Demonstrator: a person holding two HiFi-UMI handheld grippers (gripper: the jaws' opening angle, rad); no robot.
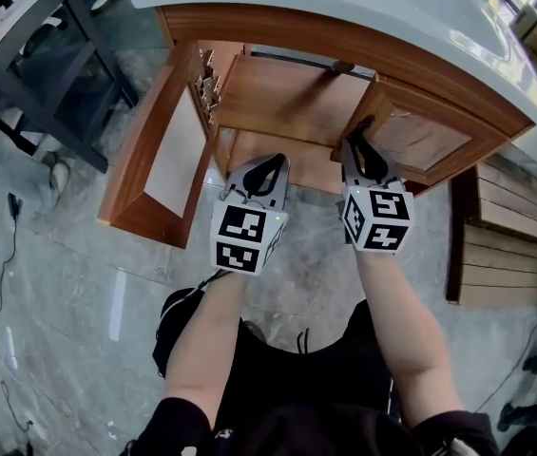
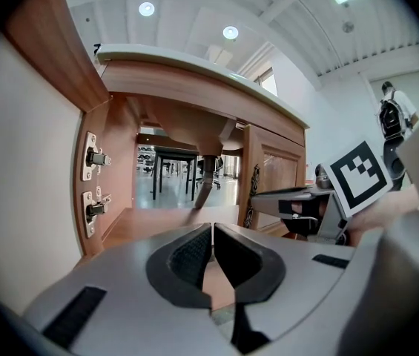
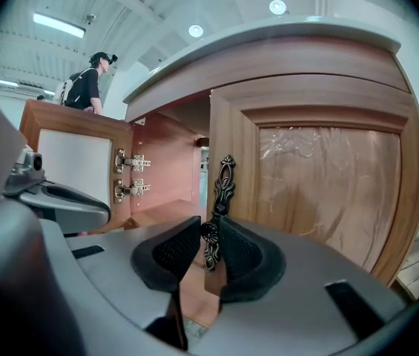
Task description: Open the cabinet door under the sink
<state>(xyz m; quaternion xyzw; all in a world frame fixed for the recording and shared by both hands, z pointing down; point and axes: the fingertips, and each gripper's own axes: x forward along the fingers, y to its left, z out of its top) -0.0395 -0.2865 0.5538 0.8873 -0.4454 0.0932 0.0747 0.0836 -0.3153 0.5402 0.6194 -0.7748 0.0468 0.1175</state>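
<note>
Door [image 1: 159,160] on the left stands open. Right gripper [image 3: 210,236] clasps the handle [image 3: 224,176] of the right door [image 3: 328,191]; left gripper [image 2: 213,232] is closed and empty. Pulling likely remains.

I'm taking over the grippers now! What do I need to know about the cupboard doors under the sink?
Left gripper: fingers shut and empty, held in front of the open cabinet.
Right gripper: fingers sit on either side of the ornate handle of the right door, very close to it. I can't tell whether they pinch it yet.
Done: the left door is swung wide open.
Left to do: get a firm hold on the handle, then probably pull the right door gently toward you.
</note>
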